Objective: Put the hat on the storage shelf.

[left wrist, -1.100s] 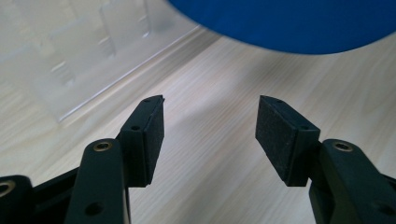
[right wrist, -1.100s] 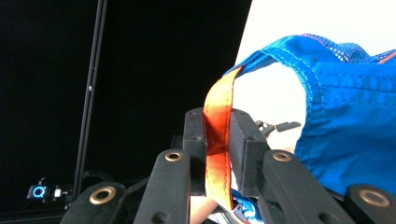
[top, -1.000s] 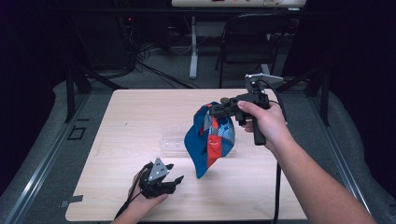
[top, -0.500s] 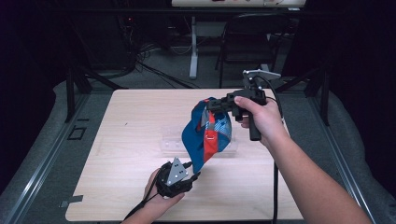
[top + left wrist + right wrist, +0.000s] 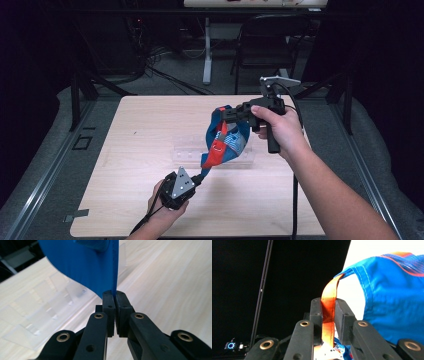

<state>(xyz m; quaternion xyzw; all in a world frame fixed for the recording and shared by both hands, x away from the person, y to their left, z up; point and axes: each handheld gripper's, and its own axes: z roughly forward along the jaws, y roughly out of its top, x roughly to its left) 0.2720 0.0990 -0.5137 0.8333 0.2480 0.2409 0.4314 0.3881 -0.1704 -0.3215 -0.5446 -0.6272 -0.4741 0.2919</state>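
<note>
Cloth bag (image 5: 223, 142) blue, red patches, orange strap (image 5: 328, 312); table (image 5: 135, 150) pale wood.

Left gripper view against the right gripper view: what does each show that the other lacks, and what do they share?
The left gripper view has the light wooden table and a clear plastic tray lying on it, with the left gripper pinching a plain blue edge of cloth. The right gripper view has the right gripper clamped on an orange strap, with a dark background on its left. Both share the blue fabric bag and a pair of black jaws shut on part of it.
</note>
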